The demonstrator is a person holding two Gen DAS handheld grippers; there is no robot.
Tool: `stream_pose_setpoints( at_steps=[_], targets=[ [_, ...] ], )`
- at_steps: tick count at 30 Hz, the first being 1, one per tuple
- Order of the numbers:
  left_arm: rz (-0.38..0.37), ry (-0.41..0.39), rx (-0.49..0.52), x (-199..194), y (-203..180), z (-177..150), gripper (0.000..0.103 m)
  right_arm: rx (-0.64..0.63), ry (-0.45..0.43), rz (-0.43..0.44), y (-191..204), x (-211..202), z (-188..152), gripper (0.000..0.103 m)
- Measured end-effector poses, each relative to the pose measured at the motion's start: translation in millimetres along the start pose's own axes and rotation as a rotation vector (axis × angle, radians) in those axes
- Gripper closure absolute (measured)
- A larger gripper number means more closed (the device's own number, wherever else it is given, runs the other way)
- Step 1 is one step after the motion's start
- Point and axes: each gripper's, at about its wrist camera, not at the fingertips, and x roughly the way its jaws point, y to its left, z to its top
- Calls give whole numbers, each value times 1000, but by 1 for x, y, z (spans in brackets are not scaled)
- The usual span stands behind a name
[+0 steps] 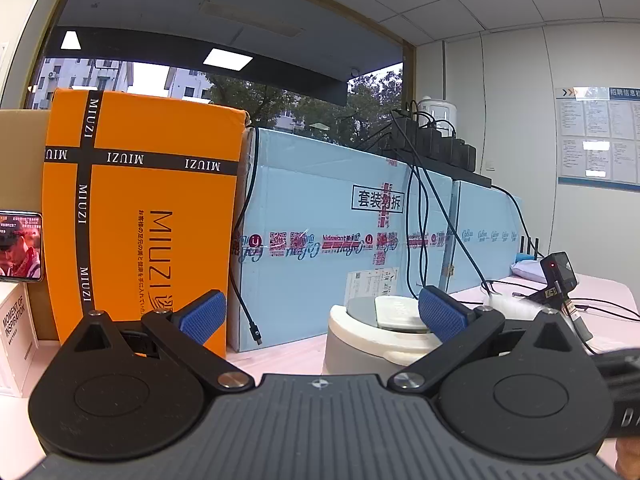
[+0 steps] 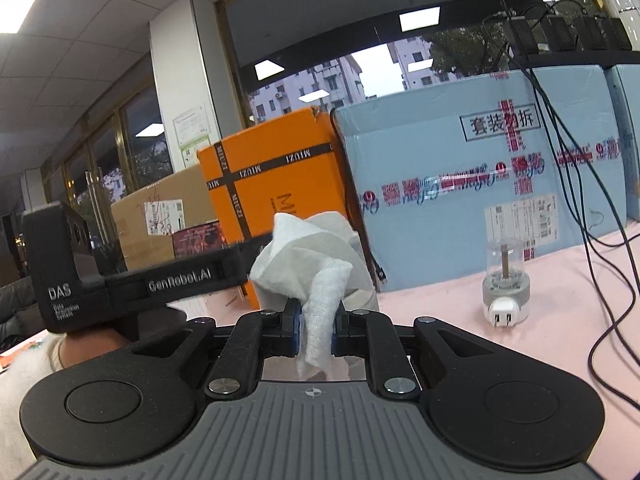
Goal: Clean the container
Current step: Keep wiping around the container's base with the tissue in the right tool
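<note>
The left gripper (image 1: 320, 314) is spread wide and empty, its blue pads (image 1: 440, 314) flanking the near side of a round white-and-grey container (image 1: 360, 344) on the pink table (image 1: 280, 354); the right pad overlaps the container's rim, though contact cannot be confirmed. The right gripper (image 2: 316, 330) pinches a crumpled white tissue (image 2: 312, 264). The container looks squat, with a white rim, a grey recessed top and a pale square piece set in it. Likely risks: wiping before the left jaws close could push the unheld container along the table; the loosely bunched tissue may slip out; dangling black cables (image 1: 420, 216) at the far right could snag.
</note>
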Motion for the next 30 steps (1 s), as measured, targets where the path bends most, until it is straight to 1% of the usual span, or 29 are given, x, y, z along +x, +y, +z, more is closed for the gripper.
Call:
stream_pose_setpoints(
  at_steps=[7,10,12,16,18,30],
  targets=[
    [-5,0,4,0,0,0,0,10,81,-7,-6,8,-15,91],
    [-7,2,1,0,0,0,0,6,97,-12,-7,10,-17,91],
    [-9,4,-1,0,0,0,0,3,80,-15,-6,7,-14,91],
    [-8,3,5,1,-1,1,0,-44,17,-25,2,-1,-2,91],
    [-4,3,2,1,-1,1,0,-68,7,-25,5,-2,2,91],
    [-4,2,-1,1,1,0,0,-55,91,-21,1,8,-12,91]
  ],
)
